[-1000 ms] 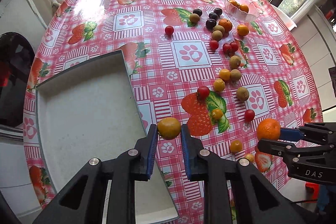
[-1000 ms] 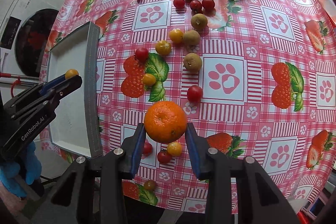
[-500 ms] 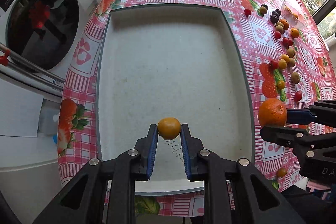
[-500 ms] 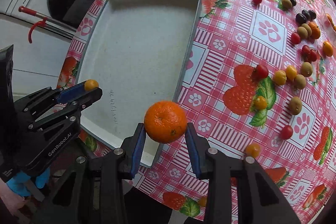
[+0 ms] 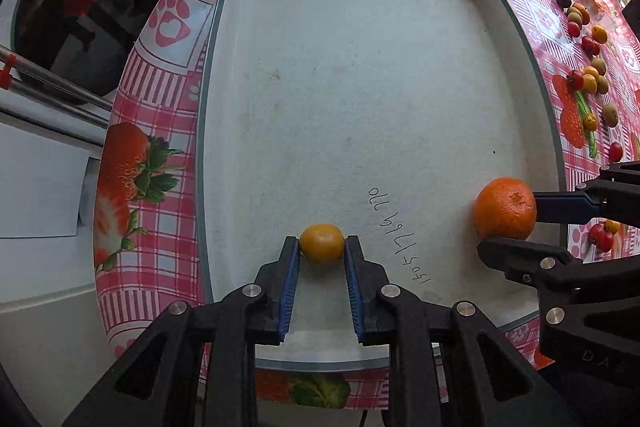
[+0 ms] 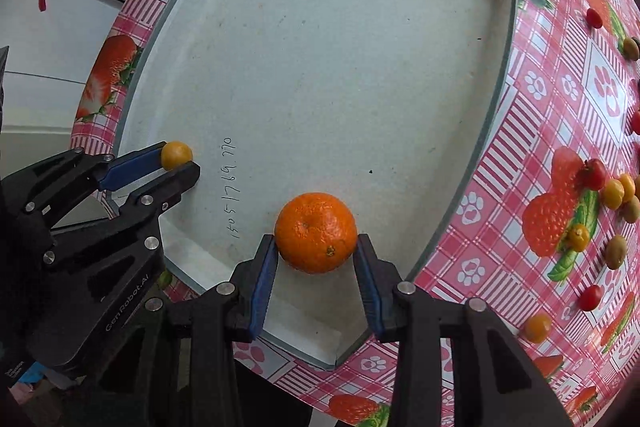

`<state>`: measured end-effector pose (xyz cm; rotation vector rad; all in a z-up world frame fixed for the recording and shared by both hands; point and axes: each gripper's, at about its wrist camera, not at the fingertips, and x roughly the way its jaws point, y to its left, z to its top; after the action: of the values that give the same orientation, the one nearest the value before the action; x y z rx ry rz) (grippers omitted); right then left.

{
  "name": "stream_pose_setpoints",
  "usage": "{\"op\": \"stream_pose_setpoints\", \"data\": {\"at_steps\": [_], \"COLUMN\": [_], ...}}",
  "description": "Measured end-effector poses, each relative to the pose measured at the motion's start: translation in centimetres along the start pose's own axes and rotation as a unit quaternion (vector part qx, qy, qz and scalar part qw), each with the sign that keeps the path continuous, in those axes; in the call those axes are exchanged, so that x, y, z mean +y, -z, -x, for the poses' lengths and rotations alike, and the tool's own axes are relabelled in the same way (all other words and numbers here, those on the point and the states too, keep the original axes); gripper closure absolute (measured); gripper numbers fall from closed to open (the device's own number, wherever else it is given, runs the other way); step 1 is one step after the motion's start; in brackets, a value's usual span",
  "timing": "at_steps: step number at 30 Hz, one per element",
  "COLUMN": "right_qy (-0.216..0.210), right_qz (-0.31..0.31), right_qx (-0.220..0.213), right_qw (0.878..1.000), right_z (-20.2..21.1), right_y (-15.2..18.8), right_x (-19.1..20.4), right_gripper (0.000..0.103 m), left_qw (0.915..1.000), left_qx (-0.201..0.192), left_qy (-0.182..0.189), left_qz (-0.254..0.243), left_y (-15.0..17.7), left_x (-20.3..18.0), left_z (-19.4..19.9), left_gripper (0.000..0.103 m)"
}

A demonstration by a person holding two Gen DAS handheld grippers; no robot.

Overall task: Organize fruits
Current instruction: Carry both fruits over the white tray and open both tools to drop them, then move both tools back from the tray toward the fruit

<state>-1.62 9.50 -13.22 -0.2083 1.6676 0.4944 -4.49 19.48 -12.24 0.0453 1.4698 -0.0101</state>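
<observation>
A round tabletop is covered with a red-and-white checked cloth printed with strawberries and paw marks. A large grey rectangular tray with a raised rim occupies the near side of it; its floor is speckled, lightly stained, and marked with handwritten digits. Beyond the tabletop edge, a white appliance with a round dark glass door is seen, with metal rods running across it. Parked cars and greenery are visible through a window at the upper right. The left tongs are positioned over the tray's near edge, and a small yellow-orange fruit is seated between their blue pads; the jaws are opening, though the pads are seen touching the fruit on both sides. The right tongs are clenched on a mandarin just above the tray floor, near its near right corner. A scattered line of small red, yellow, brown and dark fruits is left on the cloth to the right of the tray.
</observation>
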Motion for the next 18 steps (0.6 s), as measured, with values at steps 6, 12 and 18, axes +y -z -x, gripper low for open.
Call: {"op": "stream_pose_setpoints", "data": {"at_steps": [6,12,18], "right_qy": [-0.002,-0.028,-0.011], "right_qz": [0.011,-0.006,-0.054], "right_qx": [0.004,-0.049,-0.091], "right_qw": [1.0,0.998,0.994], "right_z": [-0.2,3.5,7.5], "right_y": [-0.2,0.0,2.5], "right_x": [0.5,0.0,-3.8], "right_gripper": [0.045,0.018,0.017], "left_qw": [0.9998,0.9999,0.999], "left_qx": [-0.009,-0.009,-0.033], "left_qy": [-0.016,-0.011,-0.006], "left_qz": [0.0,0.002,-0.03], "left_y": [-0.1,-0.6,-1.8], "left_x": [0.4,0.6,-1.7], "left_z": [0.4,1.3,3.6], "left_gripper": [0.03,0.03,0.03]}}
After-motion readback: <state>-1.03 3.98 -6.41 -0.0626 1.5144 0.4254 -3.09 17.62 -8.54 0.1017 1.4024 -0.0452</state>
